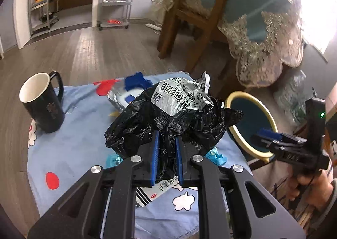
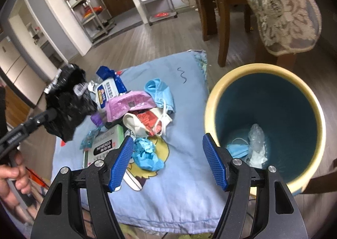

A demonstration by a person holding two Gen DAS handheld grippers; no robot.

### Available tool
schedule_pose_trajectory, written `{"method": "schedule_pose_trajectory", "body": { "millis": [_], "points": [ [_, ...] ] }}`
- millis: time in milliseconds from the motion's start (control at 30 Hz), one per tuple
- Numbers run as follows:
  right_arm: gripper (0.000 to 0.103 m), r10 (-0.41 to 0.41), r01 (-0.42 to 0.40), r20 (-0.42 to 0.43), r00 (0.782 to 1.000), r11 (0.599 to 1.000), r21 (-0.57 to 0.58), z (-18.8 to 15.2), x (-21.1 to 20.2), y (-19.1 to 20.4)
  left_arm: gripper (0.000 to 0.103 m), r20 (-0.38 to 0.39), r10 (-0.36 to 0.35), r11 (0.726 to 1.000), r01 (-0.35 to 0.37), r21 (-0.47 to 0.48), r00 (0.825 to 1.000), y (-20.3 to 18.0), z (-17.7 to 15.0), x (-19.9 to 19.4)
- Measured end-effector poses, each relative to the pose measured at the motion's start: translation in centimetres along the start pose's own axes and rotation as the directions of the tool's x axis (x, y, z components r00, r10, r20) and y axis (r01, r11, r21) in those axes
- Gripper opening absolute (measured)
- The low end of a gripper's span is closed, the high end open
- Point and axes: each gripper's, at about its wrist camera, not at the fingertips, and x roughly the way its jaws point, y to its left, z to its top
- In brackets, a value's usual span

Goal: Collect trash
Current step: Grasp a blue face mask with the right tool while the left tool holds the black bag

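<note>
My left gripper [image 1: 166, 146] is shut on a crumpled black plastic bag [image 1: 168, 121] with a grey barcode label, held up above the blue cloth [image 1: 84, 144]. The same black bag [image 2: 67, 100] shows at the left of the right wrist view, lifted off the pile. My right gripper [image 2: 168, 161] stands open with nothing between its fingers, over the cloth's edge beside the yellow-rimmed bin [image 2: 212, 100]. A crumpled blue paper [image 2: 147, 152] lies just past its left finger. The trash pile holds a blue mask [image 2: 160, 91], a pink wrapper [image 2: 126, 104] and a wipes pack [image 2: 105, 91].
A black mug [image 1: 45, 104] with a white inside stands on the cloth at the left. The bin [image 1: 250, 102] holds a blue mask and clear plastic. A wooden chair [image 1: 189, 18] and a lace-draped table [image 1: 263, 28] stand behind. Metal shelves line the far wall.
</note>
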Motion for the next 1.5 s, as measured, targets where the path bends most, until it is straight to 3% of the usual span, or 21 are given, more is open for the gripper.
{"method": "schedule_pose_trajectory", "body": {
  "millis": [233,467,600,767,833,933,1500],
  "points": [
    [0.058,0.001,-0.002,-0.031,1.0,1.0,-0.018,2.6,3.8,0.9,0.014,0.024,0.032,0.998,-0.03,-0.058,0.999,1.7,0.4,0.0],
    [0.052,-0.035,0.025,-0.068,0.997,0.988,-0.15,5.1,7.7,3.5,0.014,0.038,0.044,0.994,-0.039,-0.103,0.998,2.8,0.7,0.5],
    [0.039,-0.116,0.08,-0.118,0.986,0.958,-0.275,5.3,10.7,4.7,0.014,0.051,0.052,0.993,-0.046,-0.111,0.997,2.9,0.9,0.3],
    [0.017,-0.152,0.103,-0.148,0.977,0.95,-0.296,5.4,12.4,4.5,0.014,0.062,0.056,0.991,-0.048,-0.126,0.997,3.1,1.0,0.2],
    [0.01,-0.139,0.096,-0.135,0.981,0.954,-0.284,5.5,11.9,4.3,0.014,0.063,0.056,0.991,-0.048,-0.128,0.996,3.1,1.1,0.4],
    [0.006,-0.114,0.082,-0.106,0.988,0.959,-0.27,5.9,10.9,4.3,0.014,0.068,0.052,0.991,-0.043,-0.125,0.996,2.9,1.4,0.5],
    [0.005,-0.043,0.048,0.039,0.998,0.99,-0.134,6.1,0.8,1.2,0.014,0.074,0.017,0.998,-0.012,-0.068,0.997,-0.2,2.0,0.9]
  ]
}}
